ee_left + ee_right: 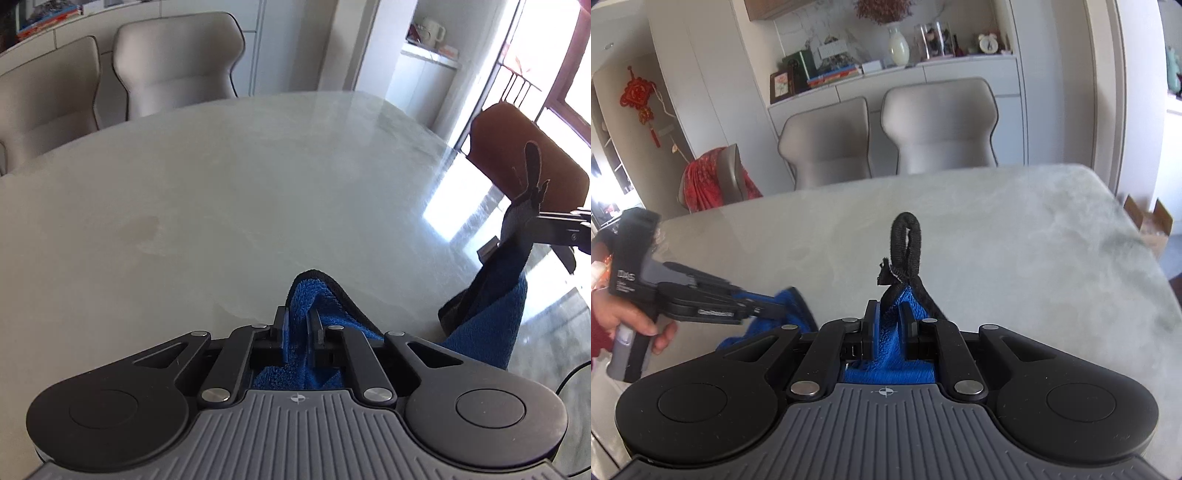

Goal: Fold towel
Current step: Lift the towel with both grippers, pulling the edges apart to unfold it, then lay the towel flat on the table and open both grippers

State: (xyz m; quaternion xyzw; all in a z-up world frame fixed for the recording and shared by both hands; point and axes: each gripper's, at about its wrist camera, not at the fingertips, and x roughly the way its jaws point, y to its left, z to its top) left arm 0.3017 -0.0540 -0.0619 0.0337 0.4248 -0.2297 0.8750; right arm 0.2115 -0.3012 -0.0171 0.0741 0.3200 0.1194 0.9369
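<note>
A blue towel (484, 325) with black trim hangs above a pale marble table (221, 206), its top edge stretched sideways between the left gripper (299, 321) and right gripper (890, 317), each clamped on one corner

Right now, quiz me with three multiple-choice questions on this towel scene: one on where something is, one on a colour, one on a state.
1. The towel's hanging loop sticks up at which hand-held gripper?
A. left
B. right
C. neither

2. The towel pile is what colour?
A. blue
B. red
C. white

3. How is the left hand-held gripper?
A. wide open
B. shut on the towel
C. lying on the table

Answers: B, the loop rises just past the right hand-held gripper; A, blue terry with black edging; B, blue cloth is pinched between its fingers.
</note>
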